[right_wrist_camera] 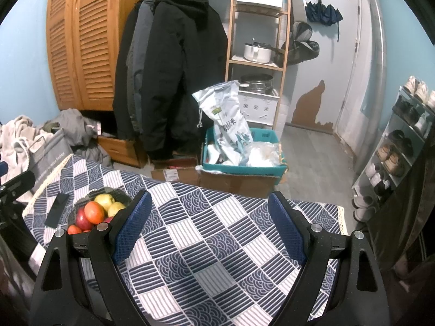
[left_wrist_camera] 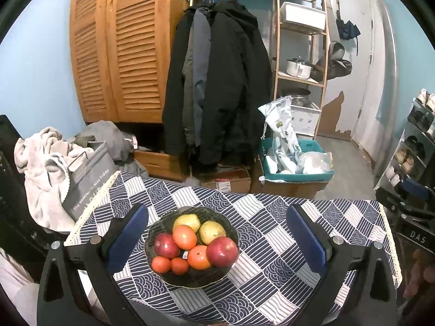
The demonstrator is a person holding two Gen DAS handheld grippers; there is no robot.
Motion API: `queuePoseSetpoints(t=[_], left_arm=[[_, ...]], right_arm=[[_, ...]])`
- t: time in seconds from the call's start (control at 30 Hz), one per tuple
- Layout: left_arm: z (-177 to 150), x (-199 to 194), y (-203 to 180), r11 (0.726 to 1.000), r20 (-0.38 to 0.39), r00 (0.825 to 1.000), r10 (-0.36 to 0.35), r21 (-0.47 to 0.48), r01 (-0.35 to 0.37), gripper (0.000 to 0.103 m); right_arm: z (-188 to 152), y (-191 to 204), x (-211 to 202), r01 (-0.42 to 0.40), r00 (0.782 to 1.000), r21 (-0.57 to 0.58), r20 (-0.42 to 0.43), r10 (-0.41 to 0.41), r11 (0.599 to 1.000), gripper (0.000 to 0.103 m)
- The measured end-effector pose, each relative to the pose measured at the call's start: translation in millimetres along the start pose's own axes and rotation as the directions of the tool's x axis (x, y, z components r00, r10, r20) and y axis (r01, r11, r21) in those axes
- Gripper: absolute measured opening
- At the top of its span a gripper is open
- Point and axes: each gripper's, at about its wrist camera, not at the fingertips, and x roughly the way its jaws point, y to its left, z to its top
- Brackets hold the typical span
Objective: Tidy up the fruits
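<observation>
Cluttered room behind: louvred wardrobe, hung coats, shelf rack, shoe rack at right. Bench point(left_wrist_camera: 272, 244) under a blue-and-white patchwork cloth with a lace-trimmed edge

- Fruits: all seen ones sit heaped in one dark bowl point(left_wrist_camera: 168, 278), left of the bench's middle; two red apples point(left_wrist_camera: 222, 251), two yellow-green ones point(left_wrist_camera: 212, 231), several orange and small red pieces. None lies loose on the cloth
- Left tongs point(left_wrist_camera: 217, 240): jaws spread wide, holding nothing, poised above and astride the bowl
- Right tongs point(right_wrist_camera: 209, 228): jaws spread wide, holding nothing, over bare cloth well to the right of the bowl
- Dark flat object point(right_wrist_camera: 57, 209): lies just left of the bowl
- Stage: fits either fruit about to be sorted out of the bowl or fruit already gathered into it; the pictures do not settle which
- Room: broad open cloth right of the bowl; far edge and left edge near the bowl, with a grey bin point(left_wrist_camera: 89, 179) beyond the left corner
</observation>
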Motion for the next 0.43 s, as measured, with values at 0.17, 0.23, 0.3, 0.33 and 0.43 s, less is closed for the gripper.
queuePoseSetpoints(t=[0.17, 0.23, 0.3, 0.33, 0.43], left_arm=[[-0.3, -0.8, -1.0, 1.000, 0.006, 1.000, 0.002, 0.004, -0.002, 0.102], [-0.6, -1.9, -1.7, 1.000, 0.010, 1.000, 0.002, 0.008, -0.002, 0.102], [-0.5, -2.6, -1.6, 1.000, 0.014, 1.000, 0.000, 0.010, -0.001, 0.102], [-0.5, -2.7, -1.7, 1.000, 0.014, 1.000, 0.000, 0.011, 0.000, 0.102], [-0.8, -2.5, -1.8, 1.000, 0.009, 1.000, 0.000, 0.008, 0.000, 0.102]], right_arm=[[0.4, 0.2, -0.1, -0.001, 1.000, -0.001, 0.000, 0.001, 1.000, 0.086], [0.3, 0.4, 0.0, 0.000, 1.000, -0.002, 0.000, 0.000, 1.000, 0.086], [0.0, 0.5, 0.2, 0.000, 1.000, -0.001, 0.000, 0.000, 1.000, 0.086], [-0.2, 0.5, 0.3, -0.001, 1.000, -0.001, -0.001, 0.001, 1.000, 0.086], [-0.2, 0.8, 0.3, 0.000, 1.000, -0.001, -0.001, 0.000, 1.000, 0.086]])
